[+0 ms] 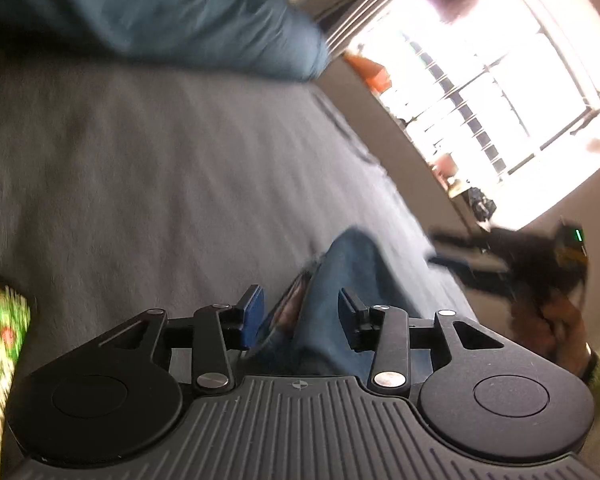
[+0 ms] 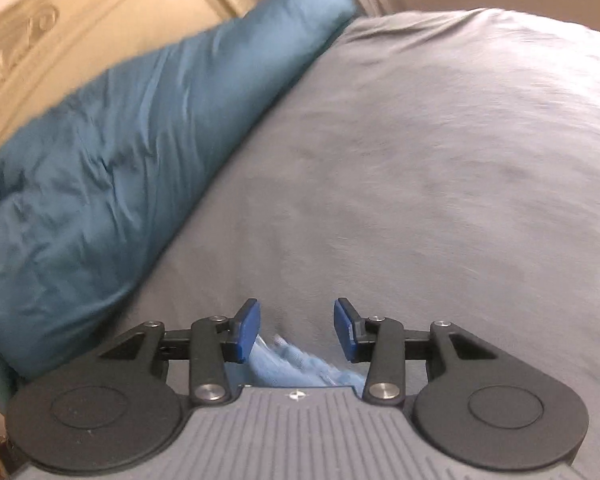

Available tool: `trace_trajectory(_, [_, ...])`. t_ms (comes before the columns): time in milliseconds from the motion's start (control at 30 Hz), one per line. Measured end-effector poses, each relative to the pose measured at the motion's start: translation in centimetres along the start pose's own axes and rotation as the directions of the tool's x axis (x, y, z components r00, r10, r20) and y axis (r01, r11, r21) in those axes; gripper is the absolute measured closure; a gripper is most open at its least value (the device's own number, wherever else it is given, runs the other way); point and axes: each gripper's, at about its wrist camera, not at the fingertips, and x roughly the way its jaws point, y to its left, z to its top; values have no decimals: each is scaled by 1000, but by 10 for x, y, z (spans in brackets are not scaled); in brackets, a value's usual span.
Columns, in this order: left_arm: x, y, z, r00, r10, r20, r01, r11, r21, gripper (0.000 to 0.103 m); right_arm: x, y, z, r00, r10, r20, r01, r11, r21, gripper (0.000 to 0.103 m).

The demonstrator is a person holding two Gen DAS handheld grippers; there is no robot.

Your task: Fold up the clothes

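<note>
Left gripper: I am seeing its fingers standing apart, with the jeans lying in the gap; the pads are not pressing on the denim, so I am reading this as a let-go, not a grip.
Right gripper: its fingers are standing apart too, with a pale blue fold of cloth bunching low between them, close to the body; nothing is being pinched.
Jeans: they are lying on the grey bed, near its edge on the window side, one ridge of denim running forward from my left gripper.
Pale cloth: I cannot tell whether it is the jeans' lighter side or another garment.
Pillow: the teal pillow is resting along the headboard, well clear of the work.
Why so: I am judging that both ends have been laid down so the fold can settle flat on the bed.
Right gripper in the left view: blurred, out over the bed's edge, with a hand behind it.
Next: I am expecting to pick a new edge and fold again.
</note>
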Motion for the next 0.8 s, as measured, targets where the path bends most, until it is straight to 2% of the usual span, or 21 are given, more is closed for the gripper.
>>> trace_trajectory(100, [13, -24, 11, 999, -46, -19, 48, 992, 114, 63, -16, 1, -32, 999, 26, -24, -26, 1000, 15, 64])
trace_trajectory(167, [38, -39, 18, 996, -51, -73, 64, 982, 180, 63, -12, -7, -49, 997, 45, -55, -43, 999, 31, 66])
trace_trajectory(233, [71, -47, 22, 990, -23, -142, 52, 978, 204, 63, -3, -23, -62, 997, 51, -58, -46, 995, 88, 66])
trace_trajectory(300, [92, -46, 19, 980, 89, -175, -42, 966, 256, 64, -4, -47, -70, 999, 28, -28, -23, 985, 172, 72])
trace_trajectory(333, [95, -43, 18, 977, 114, -182, -65, 964, 257, 62, -8, -62, -73, 1000, 4, -1, -4, 974, 225, 75])
trace_trajectory(433, [92, -33, 16, 972, 130, -198, -86, 973, 216, 62, -21, -105, -83, 994, -77, 71, 44, 925, 378, 75])
trace_trajectory(467, [87, -33, 16, 973, 135, -188, -94, 972, 215, 62, -32, -111, -85, 993, -88, 84, 51, 926, 373, 75])
trace_trajectory(533, [74, -39, 15, 975, 155, -160, -112, 963, 247, 62, -57, -111, -93, 994, -45, 96, 9, 940, 341, 75])
trace_trajectory(600, [65, -45, 14, 973, 179, -144, -133, 950, 282, 62, -73, -104, -108, 994, 62, 86, -87, 940, 330, 74])
trace_trajectory(700, [65, -51, 11, 962, 224, -153, -163, 928, 335, 62, -84, -84, -131, 977, 209, 34, -210, 938, 276, 74])
trace_trajectory(767, [66, -53, 11, 957, 245, -157, -178, 920, 349, 62, -80, -69, -150, 963, 267, -28, -254, 942, 219, 74])
trace_trajectory(800, [66, -51, 13, 956, 245, -158, -182, 925, 334, 62, -79, -69, -158, 964, 262, -32, -249, 942, 225, 74])
